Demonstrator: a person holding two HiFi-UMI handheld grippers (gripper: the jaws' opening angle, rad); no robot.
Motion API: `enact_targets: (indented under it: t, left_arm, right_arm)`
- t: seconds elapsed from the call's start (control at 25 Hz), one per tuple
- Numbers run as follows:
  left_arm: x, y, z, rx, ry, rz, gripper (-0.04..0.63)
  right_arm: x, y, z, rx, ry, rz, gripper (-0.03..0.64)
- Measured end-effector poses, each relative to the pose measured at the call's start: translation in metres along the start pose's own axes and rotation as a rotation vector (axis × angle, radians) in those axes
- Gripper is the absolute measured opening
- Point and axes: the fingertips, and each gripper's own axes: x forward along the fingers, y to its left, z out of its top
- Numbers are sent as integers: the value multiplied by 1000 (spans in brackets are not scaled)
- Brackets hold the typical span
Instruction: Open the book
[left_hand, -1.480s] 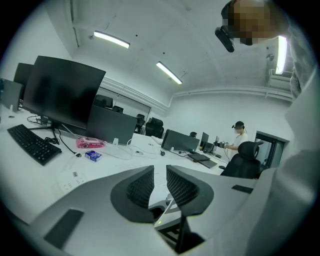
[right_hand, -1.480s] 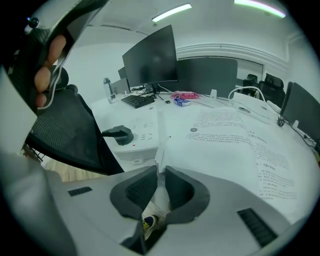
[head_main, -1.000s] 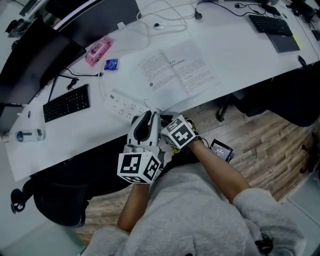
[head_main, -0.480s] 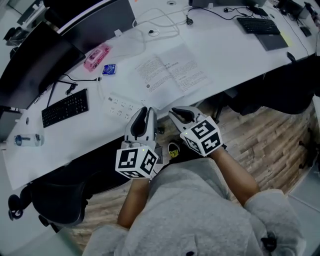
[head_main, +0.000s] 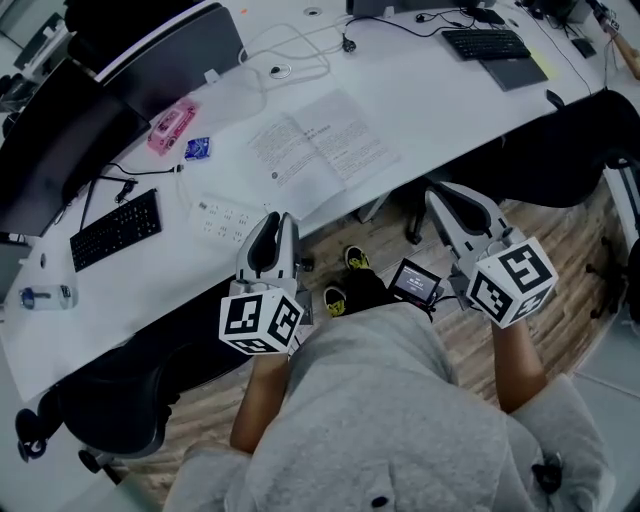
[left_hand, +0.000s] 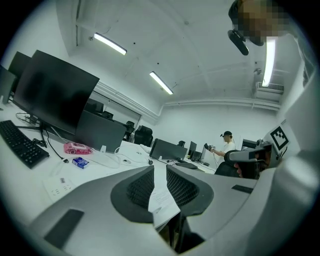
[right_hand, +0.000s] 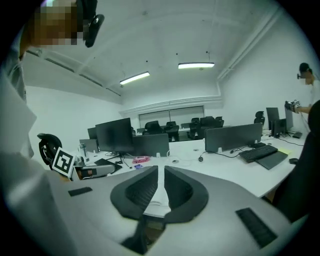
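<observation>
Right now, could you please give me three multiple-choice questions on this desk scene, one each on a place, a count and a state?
1. The pink case lies: A left of the book, in the head view; B on top of it; C on the floor.
2. Black keyboards on the desk: A one; B two; C four.
3. The book is: A shut; B open flat; C held up.
Answers: A, it sits by the blue packet; B, the left keyboard and the far keyboard; B, both pages show.
</observation>
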Motion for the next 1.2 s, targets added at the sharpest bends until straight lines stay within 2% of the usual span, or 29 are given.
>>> enact_targets:
  t: [0.12, 0.4, 1.2]
  left_arm:
    - [0, -6, 2, 29, 2, -14, 83]
    - [-1, -4, 0, 35, 9, -7, 78]
    - [0, 1, -3, 11, 21, -3, 78]
  right_arm:
    - [-18, -14, 5, 40, -29, -54, 55]
    - [-25, -18, -4, 24, -30, -124, 55]
    - [-14, -7, -4, 21, -27, -116, 55]
